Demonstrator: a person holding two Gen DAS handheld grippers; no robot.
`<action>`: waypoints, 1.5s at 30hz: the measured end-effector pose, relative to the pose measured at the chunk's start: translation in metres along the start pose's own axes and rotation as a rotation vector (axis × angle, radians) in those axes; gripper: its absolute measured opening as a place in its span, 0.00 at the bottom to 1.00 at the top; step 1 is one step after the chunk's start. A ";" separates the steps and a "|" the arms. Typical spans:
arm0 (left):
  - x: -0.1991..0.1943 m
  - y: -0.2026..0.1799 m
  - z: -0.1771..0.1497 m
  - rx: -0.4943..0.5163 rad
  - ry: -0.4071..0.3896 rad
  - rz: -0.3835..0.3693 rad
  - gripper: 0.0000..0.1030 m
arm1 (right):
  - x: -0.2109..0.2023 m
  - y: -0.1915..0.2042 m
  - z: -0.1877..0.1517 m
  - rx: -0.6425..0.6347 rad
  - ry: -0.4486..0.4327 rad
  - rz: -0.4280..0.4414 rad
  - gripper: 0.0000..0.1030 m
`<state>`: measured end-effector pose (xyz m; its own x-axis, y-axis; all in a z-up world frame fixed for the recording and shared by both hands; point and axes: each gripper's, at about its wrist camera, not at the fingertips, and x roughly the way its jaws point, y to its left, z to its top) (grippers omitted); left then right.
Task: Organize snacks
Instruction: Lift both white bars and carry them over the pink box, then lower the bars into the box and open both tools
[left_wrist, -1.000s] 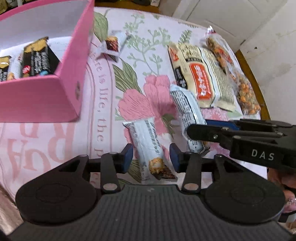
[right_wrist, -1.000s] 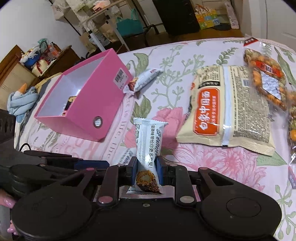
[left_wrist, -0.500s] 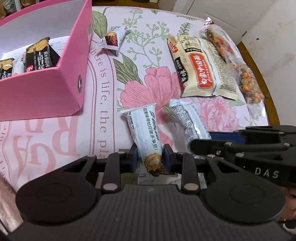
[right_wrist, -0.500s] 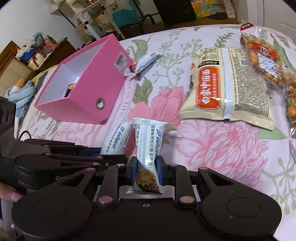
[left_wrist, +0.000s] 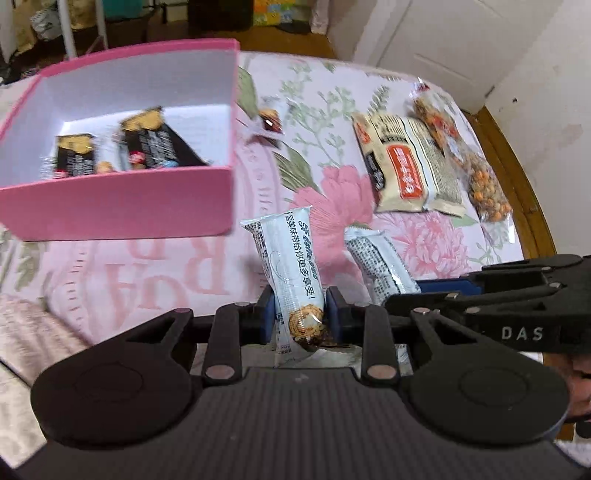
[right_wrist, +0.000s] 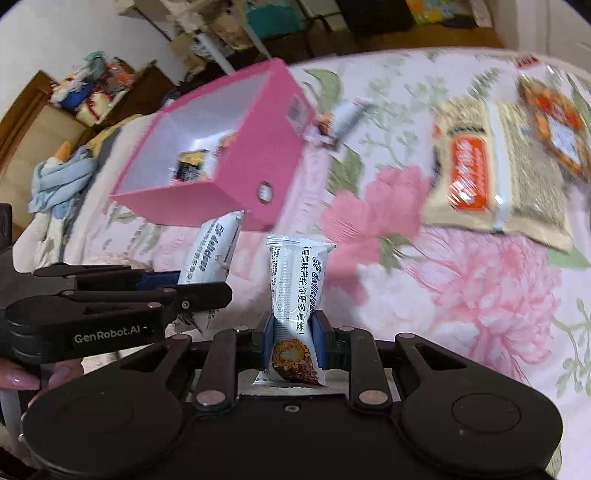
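Change: both snack bars have been lifted off the bed toward the pink box.
Left tool: closed on left snack bar.
Right tool: closed on right snack bar.
Risk: bars are pinched at one end; a slippery wrapper could slip out mid-swing.

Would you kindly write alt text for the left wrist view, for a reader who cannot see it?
The left gripper is shut on a white snack bar, lifted above a floral tablecloth. To its right, the right gripper holds a matching bar. An open pink box with dark packets sits at left; a noodle pack lies farther back.
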<state>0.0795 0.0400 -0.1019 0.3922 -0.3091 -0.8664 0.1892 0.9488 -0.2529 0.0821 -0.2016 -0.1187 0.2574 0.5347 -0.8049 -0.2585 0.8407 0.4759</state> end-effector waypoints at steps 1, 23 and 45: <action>-0.008 0.006 0.000 -0.010 -0.015 0.003 0.27 | -0.002 0.008 0.003 -0.017 -0.013 0.014 0.25; -0.031 0.138 0.089 -0.147 -0.270 0.170 0.27 | 0.102 0.117 0.135 -0.339 -0.145 0.082 0.25; -0.023 0.144 0.094 -0.181 -0.218 0.173 0.44 | 0.065 0.101 0.116 -0.331 -0.262 0.045 0.49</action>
<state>0.1826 0.1771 -0.0781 0.5914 -0.1302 -0.7958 -0.0528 0.9785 -0.1994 0.1808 -0.0718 -0.0814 0.4557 0.6102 -0.6481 -0.5493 0.7657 0.3347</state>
